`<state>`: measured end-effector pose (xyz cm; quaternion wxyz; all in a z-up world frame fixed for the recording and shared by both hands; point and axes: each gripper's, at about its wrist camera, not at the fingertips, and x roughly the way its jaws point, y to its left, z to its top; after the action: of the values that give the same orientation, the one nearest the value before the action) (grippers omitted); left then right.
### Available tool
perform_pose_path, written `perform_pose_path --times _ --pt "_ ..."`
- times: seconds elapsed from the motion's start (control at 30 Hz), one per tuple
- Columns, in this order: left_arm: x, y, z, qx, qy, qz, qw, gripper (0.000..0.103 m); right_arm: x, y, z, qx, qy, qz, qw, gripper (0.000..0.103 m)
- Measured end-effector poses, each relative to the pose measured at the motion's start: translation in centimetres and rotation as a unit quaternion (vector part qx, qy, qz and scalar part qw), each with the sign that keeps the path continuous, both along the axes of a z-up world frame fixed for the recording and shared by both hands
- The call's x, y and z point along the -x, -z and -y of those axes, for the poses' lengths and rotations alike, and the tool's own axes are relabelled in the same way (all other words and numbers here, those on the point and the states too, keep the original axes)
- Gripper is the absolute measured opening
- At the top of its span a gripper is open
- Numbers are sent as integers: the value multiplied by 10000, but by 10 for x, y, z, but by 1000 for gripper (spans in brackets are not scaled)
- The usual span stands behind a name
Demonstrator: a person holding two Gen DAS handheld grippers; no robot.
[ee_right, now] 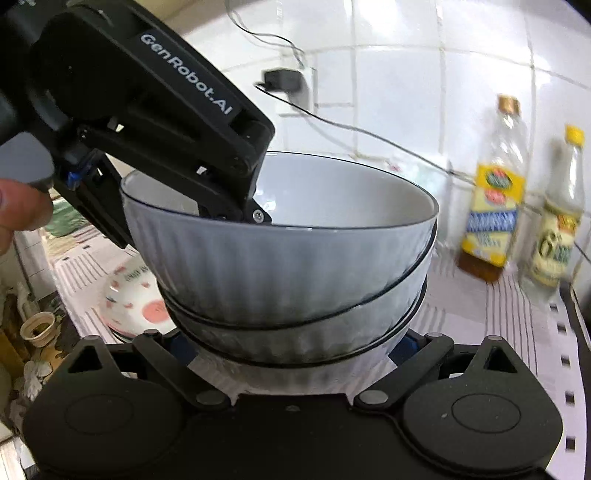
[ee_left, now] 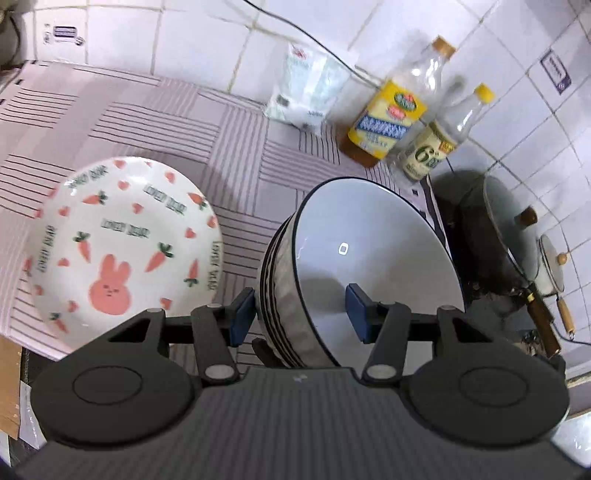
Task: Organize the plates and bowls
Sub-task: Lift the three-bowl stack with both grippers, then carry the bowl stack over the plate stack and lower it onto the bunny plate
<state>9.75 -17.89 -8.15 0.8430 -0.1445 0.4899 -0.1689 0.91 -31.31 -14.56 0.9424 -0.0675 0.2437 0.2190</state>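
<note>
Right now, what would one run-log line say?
left gripper: fingers clamp stacked bowls rim | right gripper: grips stack's lower side | rabbit plate: on cloth

Stacked bowls (ee_right: 280,258): glazed ceramic, ribbed grey outside, smooth glossy white inside, thin dark rims. Rabbit plate (ee_left: 122,251), left of frame: glossy glazed ceramic, printed. My left gripper (ee_left: 301,314): matt black plastic, blue rubbery-looking pads. Striped cloth (ee_left: 236,147) over the counter: matt, woven. Two bottles (ee_left: 402,107), upper right: clear, shiny, paper-like labels. Wall tiles (ee_left: 207,33): glossy white.
</note>
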Motion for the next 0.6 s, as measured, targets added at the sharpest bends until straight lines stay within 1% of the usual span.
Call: perform_pose_path --times 0.17,0.3,0.47,0.6 --pt "5 -17 -25 -110 -299 45 9995 52 -6 -14 -19 -5 -354 104 9993 100" --pt "7 -21 -49 -218 -546 56 9983 52 -15 -17 -38 -107 -663 82 9977 100" --pt "2 -17 -80 -293 -885 -49 9956 52 -27 -10 -68 -110 -1016 34 9948 100" --pt "-7 -10 -96 -365 -1016 -77 9941 52 -37 0 -85 -223 -1100 3 9937 100"
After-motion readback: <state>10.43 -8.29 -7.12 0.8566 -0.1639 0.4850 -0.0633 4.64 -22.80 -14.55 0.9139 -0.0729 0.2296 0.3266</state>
